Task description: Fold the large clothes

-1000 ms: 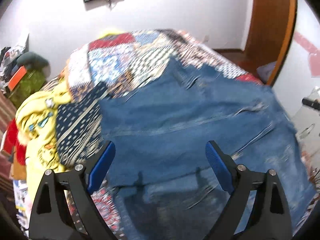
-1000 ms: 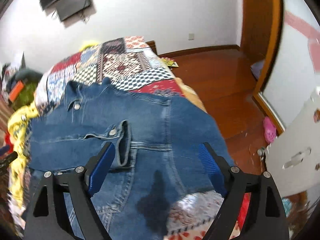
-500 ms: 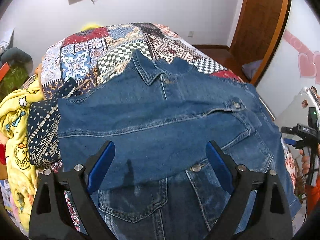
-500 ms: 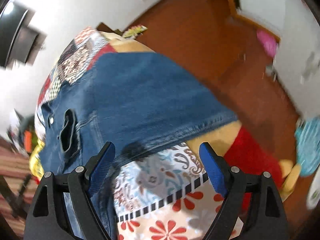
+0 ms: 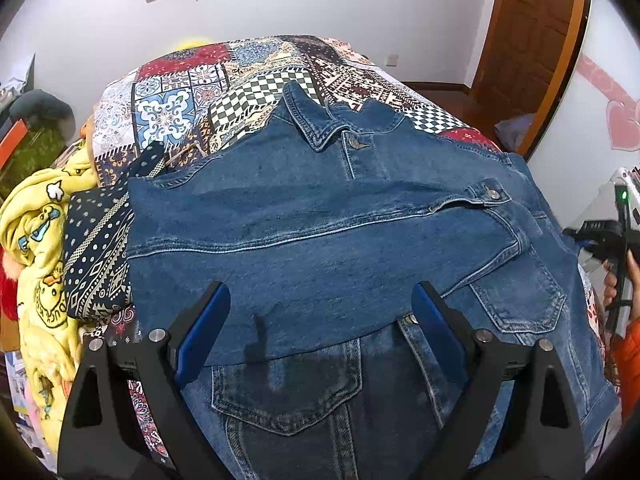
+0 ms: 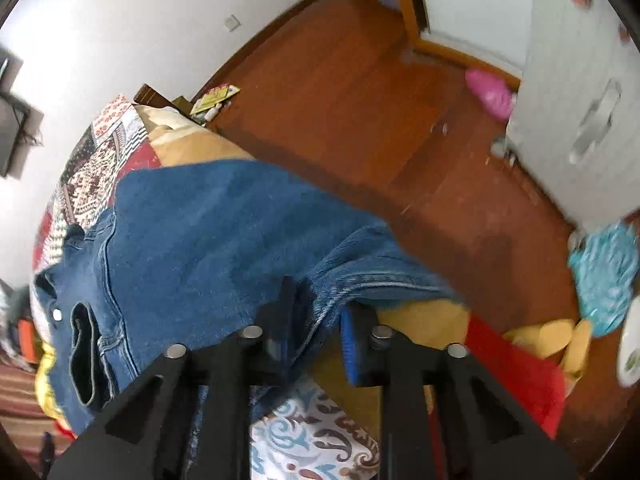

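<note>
Blue denim jacket (image 5: 340, 240) lies spread on my patchwork-quilted bed (image 5: 192, 92), one sleeve already folded across its front. My left claw (image 5: 320, 328) hovers wide open, holding nothing; my right claw (image 6: 316, 332) has pinched the jacket's side edge. Most folds remain, I judge.

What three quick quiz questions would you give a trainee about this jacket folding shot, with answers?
1. True or false: the left gripper is open above the jacket.
2. What does the right gripper hold? A) the quilt B) the jacket's edge C) nothing
3. Fill in: one sleeve lies folded across the jacket's ____.

Key: 1 true. 2 B, its fingers are closed on the denim edge at the side of the bed. 3 front.
</note>
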Tool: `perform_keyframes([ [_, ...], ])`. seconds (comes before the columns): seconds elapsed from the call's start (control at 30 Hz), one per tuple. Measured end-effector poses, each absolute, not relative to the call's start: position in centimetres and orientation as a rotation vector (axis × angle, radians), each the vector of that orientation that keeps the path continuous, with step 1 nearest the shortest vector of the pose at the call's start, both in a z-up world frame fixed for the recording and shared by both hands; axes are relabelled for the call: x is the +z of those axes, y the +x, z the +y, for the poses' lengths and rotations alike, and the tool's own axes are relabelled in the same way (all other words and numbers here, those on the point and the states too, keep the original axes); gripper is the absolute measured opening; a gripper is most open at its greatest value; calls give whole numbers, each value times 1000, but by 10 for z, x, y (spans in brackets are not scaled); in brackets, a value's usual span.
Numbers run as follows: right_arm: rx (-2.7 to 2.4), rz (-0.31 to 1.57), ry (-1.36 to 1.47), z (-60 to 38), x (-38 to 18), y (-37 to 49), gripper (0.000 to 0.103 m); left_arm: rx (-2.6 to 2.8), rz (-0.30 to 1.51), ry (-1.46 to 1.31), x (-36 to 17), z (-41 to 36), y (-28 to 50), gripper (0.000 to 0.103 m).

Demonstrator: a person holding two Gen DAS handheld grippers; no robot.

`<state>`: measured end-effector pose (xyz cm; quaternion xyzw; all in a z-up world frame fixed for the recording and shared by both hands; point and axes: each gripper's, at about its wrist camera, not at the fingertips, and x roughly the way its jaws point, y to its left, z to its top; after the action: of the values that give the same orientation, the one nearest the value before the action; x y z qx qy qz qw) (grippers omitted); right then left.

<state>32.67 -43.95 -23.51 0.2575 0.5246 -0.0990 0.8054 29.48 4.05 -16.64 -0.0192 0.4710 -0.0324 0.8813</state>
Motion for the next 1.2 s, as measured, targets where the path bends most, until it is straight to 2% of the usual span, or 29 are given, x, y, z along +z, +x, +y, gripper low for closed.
perform_keyframes([
  [0.1,-207,1054,404,-420,-202,328,9,-68,970,-28,-165,41,291,92],
  [0.4,76,798,258,-342,-75,330,8,-91,937,-43,-155,47,278,92],
  [0.5,221,772,211,-300,-58,328,8,-93,923,-36,-150,49,272,92],
  [0.7,397,902,110,-239,-99,323,8,-102,911,-23,-144,53,258,92],
  [0.93,438,1120,80,-222,-165,314,8,-130,922,-5,-144,45,254,92],
  [1.13,436,1159,64,-227,-164,301,9,-203,900,32,-128,12,266,92],
  [1.2,422,1153,60,-231,-161,298,14,-235,884,59,-119,-3,274,92],
])
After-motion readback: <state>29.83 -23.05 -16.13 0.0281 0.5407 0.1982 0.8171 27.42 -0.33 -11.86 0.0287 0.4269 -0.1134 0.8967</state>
